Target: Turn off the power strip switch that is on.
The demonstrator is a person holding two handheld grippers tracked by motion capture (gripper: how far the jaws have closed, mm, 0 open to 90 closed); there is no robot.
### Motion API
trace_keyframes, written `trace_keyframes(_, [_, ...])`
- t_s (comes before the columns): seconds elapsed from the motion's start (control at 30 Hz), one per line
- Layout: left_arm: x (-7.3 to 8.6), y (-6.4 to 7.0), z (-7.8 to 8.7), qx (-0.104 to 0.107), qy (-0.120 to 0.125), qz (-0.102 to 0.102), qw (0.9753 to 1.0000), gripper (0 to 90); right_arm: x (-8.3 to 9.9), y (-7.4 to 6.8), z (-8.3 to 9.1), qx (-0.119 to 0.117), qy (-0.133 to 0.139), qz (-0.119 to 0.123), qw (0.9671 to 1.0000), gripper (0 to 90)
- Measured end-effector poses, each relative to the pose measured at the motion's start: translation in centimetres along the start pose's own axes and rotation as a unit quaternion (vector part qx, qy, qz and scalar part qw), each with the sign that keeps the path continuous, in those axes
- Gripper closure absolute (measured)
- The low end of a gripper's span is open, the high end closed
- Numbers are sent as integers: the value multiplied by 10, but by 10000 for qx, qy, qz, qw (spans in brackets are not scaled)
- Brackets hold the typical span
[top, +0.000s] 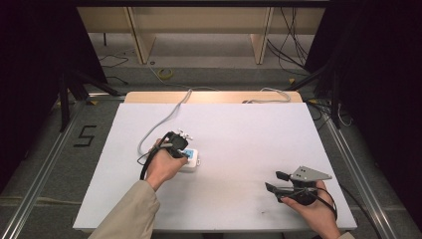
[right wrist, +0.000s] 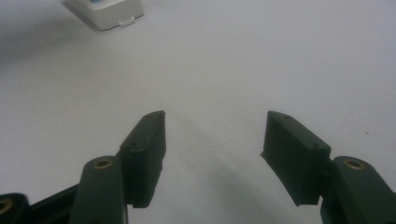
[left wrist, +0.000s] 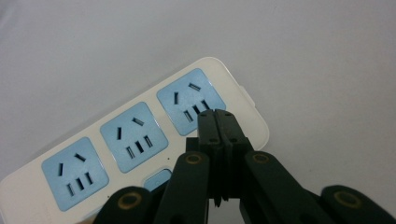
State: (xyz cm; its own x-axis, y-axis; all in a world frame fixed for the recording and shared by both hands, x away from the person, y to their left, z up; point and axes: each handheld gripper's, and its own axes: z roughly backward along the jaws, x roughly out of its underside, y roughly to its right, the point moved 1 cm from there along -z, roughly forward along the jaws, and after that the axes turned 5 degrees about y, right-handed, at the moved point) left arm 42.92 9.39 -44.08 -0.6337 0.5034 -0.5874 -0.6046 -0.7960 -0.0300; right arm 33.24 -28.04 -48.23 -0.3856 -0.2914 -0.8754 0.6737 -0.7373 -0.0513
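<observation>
A white power strip (left wrist: 140, 126) with three blue sockets lies on the white table (top: 239, 134), left of the middle. In the high view its end (top: 195, 160) pokes out from under my left hand. My left gripper (left wrist: 217, 115) is shut with nothing between its jaws, its tips just above the strip beside the end socket (left wrist: 189, 100); from above, the left gripper (top: 183, 150) sits over the strip. My right gripper (right wrist: 215, 128) is open and empty, low over bare table at the near right (top: 276, 181). It faces the strip's end (right wrist: 109, 11).
A grey cable (top: 169, 117) runs from the left hand to the table's far edge, where a wooden strip (top: 214, 97) shows. A second white cable (top: 271, 92) lies there. Dark stands and floor cables flank the table; a "5" mark (top: 85, 135) is on the floor at left.
</observation>
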Motion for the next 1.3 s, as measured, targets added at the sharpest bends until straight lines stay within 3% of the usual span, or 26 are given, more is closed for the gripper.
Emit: trace_keyframes(1.3, [-6,2,-12,60,-462,-175,9988,895,0,0,0,-28,-17,-1,10000,399])
